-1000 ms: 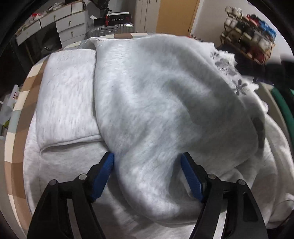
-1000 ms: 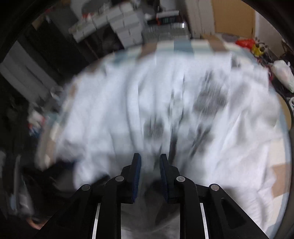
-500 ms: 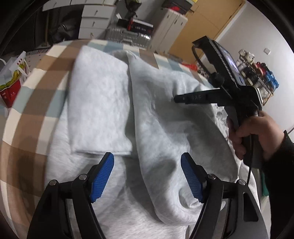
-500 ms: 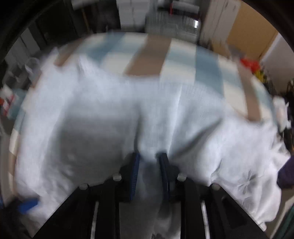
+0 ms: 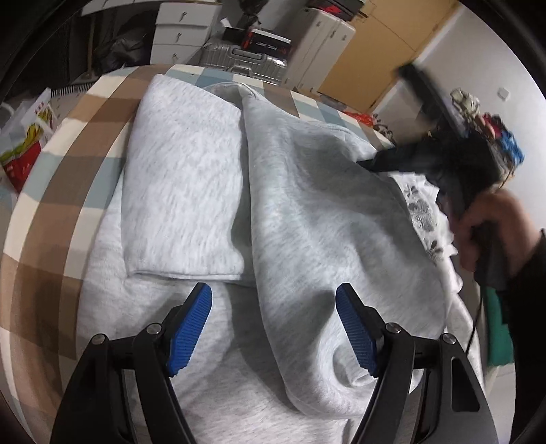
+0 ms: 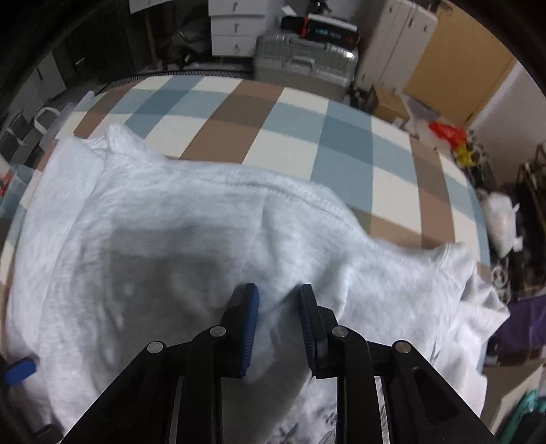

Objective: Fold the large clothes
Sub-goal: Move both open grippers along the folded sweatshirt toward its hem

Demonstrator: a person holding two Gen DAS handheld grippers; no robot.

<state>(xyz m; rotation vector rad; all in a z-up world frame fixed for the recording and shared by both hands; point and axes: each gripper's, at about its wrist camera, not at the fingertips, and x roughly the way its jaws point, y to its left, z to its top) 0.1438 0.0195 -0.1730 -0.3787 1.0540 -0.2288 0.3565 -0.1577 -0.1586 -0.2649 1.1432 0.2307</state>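
Observation:
A large light grey sweatshirt (image 5: 307,205) lies on the checked tablecloth (image 5: 68,143). One part is folded flat into a panel (image 5: 184,191) on the left, and a thick fold runs over the middle. My left gripper (image 5: 273,293) hangs open just above the near end of that fold, its blue pads clear of the cloth. My right gripper (image 6: 279,293) is shut on a pinch of the sweatshirt (image 6: 170,239) and points steeply down. In the left wrist view, the right gripper (image 5: 392,160) shows at the garment's far right edge, held by a hand (image 5: 491,225).
Bare checked tablecloth (image 6: 273,129) stretches beyond the garment. A silver suitcase (image 6: 303,61) and white drawers (image 5: 181,30) stand behind the table. A red and yellow bag (image 5: 20,160) sits off the left edge. A grey flower print (image 5: 421,208) shows at the garment's right side.
My right gripper swung across and sank onto the sweatshirt, still gripping cloth. My left gripper rolled and drew back from the fold that bulged between its pads.

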